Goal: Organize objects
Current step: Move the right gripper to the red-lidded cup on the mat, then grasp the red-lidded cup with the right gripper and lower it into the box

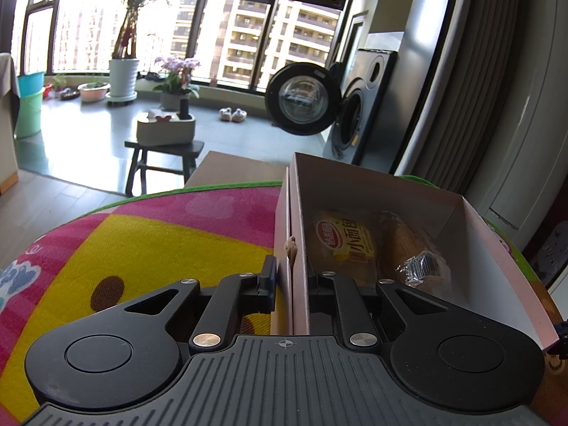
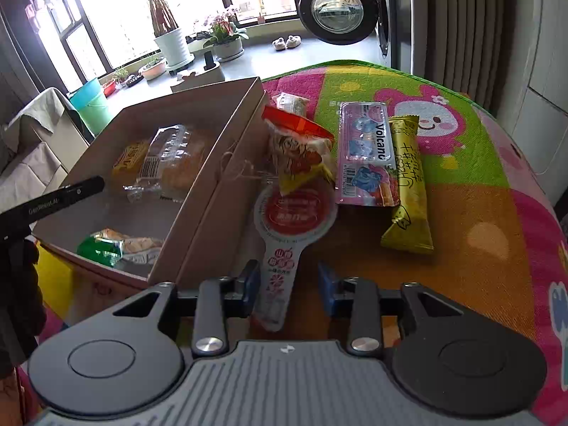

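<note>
The surface (image 2: 479, 213) wears a bright cartoon mat of pink, yellow, green and orange. On it, at 10 o'clock in the right wrist view, stands an open cardboard box (image 2: 198, 191) with wrapped snacks inside. The left gripper (image 1: 289, 277) is clamped narrow on the box wall. The right gripper (image 2: 288, 285) is spread wide around the handle of a paddle-shaped packet (image 2: 284, 234). Loose snack packets (image 2: 365, 152) lie at 12 o'clock. Beyond: tall windows (image 1: 230, 17), potted plants (image 1: 122, 74), and a washing machine (image 1: 355, 120), door open.
</note>
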